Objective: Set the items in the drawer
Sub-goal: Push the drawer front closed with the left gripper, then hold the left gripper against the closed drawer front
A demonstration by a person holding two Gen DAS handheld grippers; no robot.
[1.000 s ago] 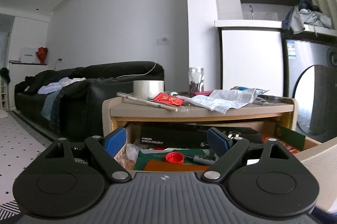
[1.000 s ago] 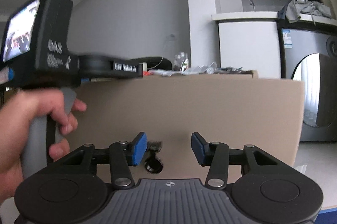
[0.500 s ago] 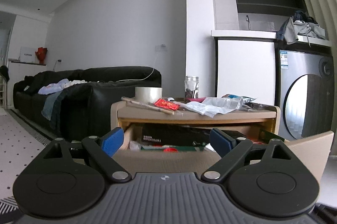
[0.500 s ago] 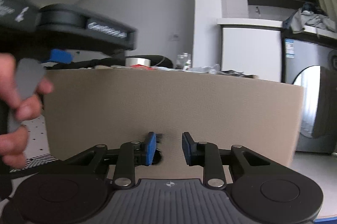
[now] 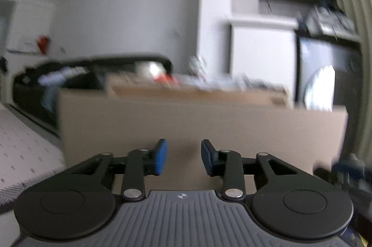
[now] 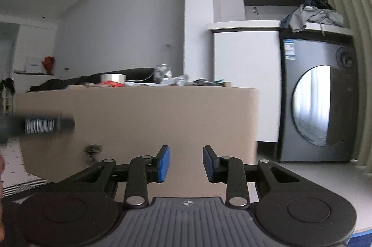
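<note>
Facing, left to right, left gripper [image 5: 181, 157] with fingers apart and empty, beige drawer front [image 6: 139, 121] broadside just ahead, long axis level across both views, right gripper [image 6: 186, 163] likewise apart and empty; contents hidden, tabletop clutter [image 6: 148, 82] unstowed, task apparently unfinished.

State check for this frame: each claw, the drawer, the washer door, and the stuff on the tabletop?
Left claw: open, empty.
Right claw: open, empty.
Drawer: front panel faces both cameras; inside hidden.
Washer door: shut.
Tape roll: on the tabletop.
Jar: upright on the tabletop.
</note>
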